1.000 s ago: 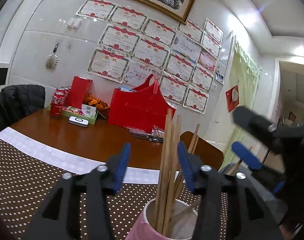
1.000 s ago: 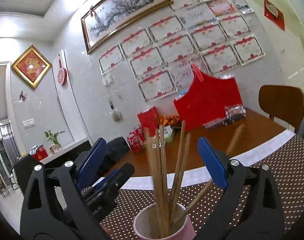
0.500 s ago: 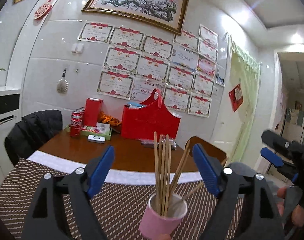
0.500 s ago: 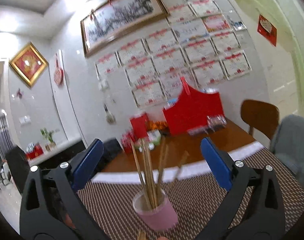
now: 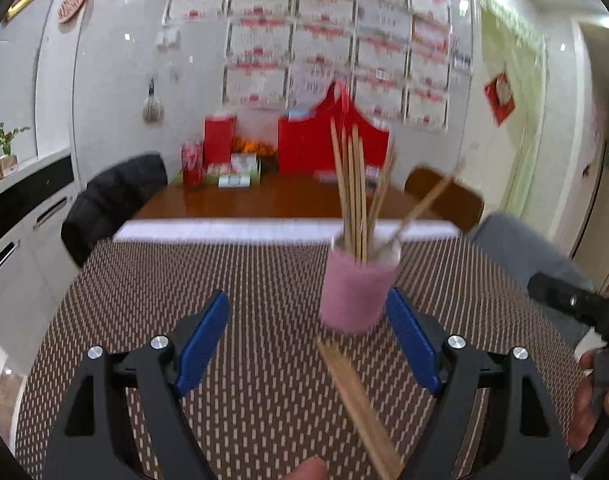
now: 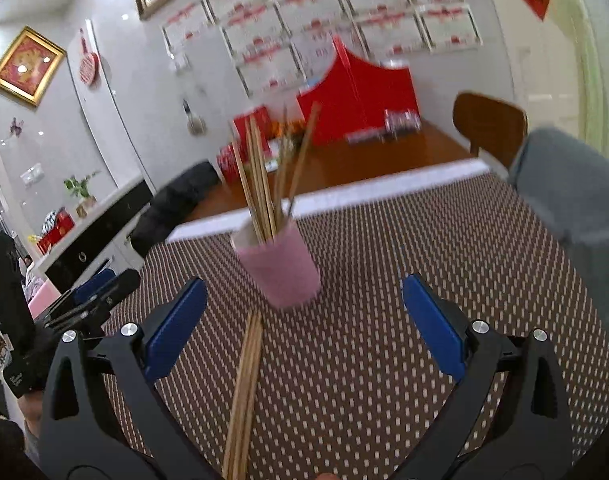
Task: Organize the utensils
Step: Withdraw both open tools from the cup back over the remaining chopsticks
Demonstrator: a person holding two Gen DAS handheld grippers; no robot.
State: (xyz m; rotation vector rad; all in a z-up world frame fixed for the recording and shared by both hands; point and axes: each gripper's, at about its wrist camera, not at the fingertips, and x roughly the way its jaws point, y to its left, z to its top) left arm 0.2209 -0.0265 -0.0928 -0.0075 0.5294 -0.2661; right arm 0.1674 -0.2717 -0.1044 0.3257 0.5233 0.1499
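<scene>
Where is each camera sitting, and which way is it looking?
Left wrist view: sits on the left hand-held gripper, looks forward over the brown dotted tablecloth at the pink cup of wooden chopsticks; its blue-padded fingers show, with the other hand-held gripper at right.
Right wrist view: sits on the right hand-held gripper, faces the same cup from the other side; a grey sleeve shows at right.
Shared: the cup, the loose chopsticks lying before it, and the red bag.

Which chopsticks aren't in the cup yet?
The bundle lying flat on the mat, just in front of the pink cup; the others stand upright inside it.
</scene>
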